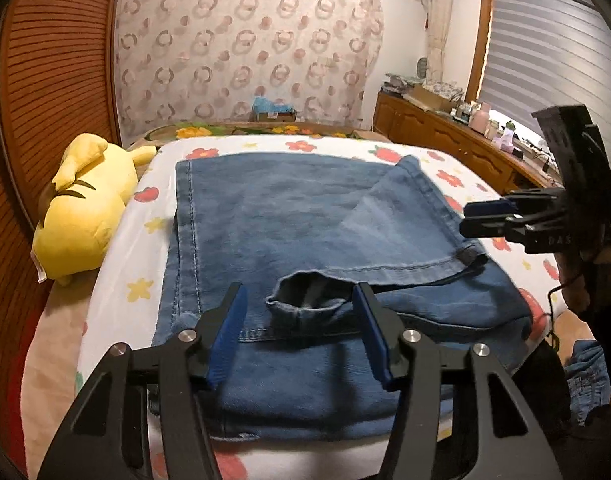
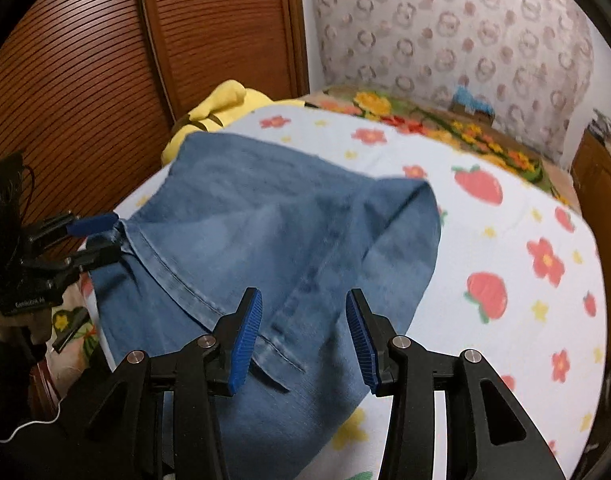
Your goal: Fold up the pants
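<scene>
Blue denim pants [image 1: 289, 216] lie folded on a floral bedsheet [image 1: 117, 256], a leg end doubled over the waist part with a hem opening [image 1: 305, 300] near me. My left gripper [image 1: 301, 300] is open, its jaws on either side of that hem, holding nothing. My right gripper [image 2: 303, 312] is open just above the pants [image 2: 273, 232], near a belt loop. In the left wrist view the right gripper [image 1: 471, 218] hovers at the pants' right edge. In the right wrist view the left gripper [image 2: 105, 236] sits at the pants' left edge.
A yellow plush toy [image 1: 85, 208] lies at the bed's left side by a wooden slatted door [image 1: 53, 80]. A wooden dresser [image 1: 445, 140] with clutter stands at the right under window blinds. A patterned curtain [image 1: 245, 48] hangs behind the bed.
</scene>
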Demonstrator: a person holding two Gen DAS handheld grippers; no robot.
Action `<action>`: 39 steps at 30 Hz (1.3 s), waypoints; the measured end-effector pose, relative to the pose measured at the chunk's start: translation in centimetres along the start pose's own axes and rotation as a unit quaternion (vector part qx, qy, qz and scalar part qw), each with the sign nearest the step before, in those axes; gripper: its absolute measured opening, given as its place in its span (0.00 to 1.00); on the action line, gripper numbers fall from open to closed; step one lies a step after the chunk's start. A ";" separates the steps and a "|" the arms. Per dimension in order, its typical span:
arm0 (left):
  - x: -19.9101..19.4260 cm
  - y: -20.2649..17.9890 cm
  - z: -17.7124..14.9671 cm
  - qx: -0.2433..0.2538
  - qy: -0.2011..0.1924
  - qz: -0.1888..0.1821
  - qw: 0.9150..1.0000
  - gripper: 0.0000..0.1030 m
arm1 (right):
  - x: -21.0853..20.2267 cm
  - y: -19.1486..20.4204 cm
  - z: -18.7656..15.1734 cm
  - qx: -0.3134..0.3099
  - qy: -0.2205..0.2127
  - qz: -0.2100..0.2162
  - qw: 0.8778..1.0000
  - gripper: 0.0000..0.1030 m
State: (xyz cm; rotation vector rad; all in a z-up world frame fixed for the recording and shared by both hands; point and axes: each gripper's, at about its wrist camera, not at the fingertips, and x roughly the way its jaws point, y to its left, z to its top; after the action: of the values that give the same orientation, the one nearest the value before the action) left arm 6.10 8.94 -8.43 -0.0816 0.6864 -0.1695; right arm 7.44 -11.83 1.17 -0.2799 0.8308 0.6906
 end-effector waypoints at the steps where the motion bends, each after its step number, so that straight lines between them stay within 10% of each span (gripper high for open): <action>1: 0.3 0.1 0.0 0.001 0.004 -0.001 1.000 0.54 | 0.2 -0.1 0.1 0.004 0.004 0.001 1.000 0.44; 10: 0.3 -0.3 -0.3 0.007 -0.007 -0.021 1.000 0.10 | 3.5 -0.9 1.5 0.034 0.041 0.036 0.998 0.40; 12: -0.4 -0.8 -0.2 0.013 -0.016 -0.017 1.000 0.09 | 3.6 -1.0 2.2 0.027 0.034 0.056 0.997 0.08; 14: -1.5 -1.1 0.1 0.012 -0.031 -0.017 0.999 0.08 | 2.8 -0.7 3.1 0.023 0.018 0.066 0.997 0.05; 29: -8.5 -1.2 1.2 0.001 -0.100 -0.024 0.995 0.05 | -0.3 2.9 16.4 -0.035 -0.090 0.088 0.991 0.03; 39: -5.2 2.1 -1.8 -0.030 -0.048 0.001 0.998 0.04 | 8.8 4.5 18.0 -0.057 -0.031 0.087 0.994 0.03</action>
State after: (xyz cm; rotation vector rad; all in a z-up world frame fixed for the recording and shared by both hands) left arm 1.22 11.90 -6.86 -0.1465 0.5967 -0.1423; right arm 19.17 4.23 6.44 -0.2899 0.7637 0.9085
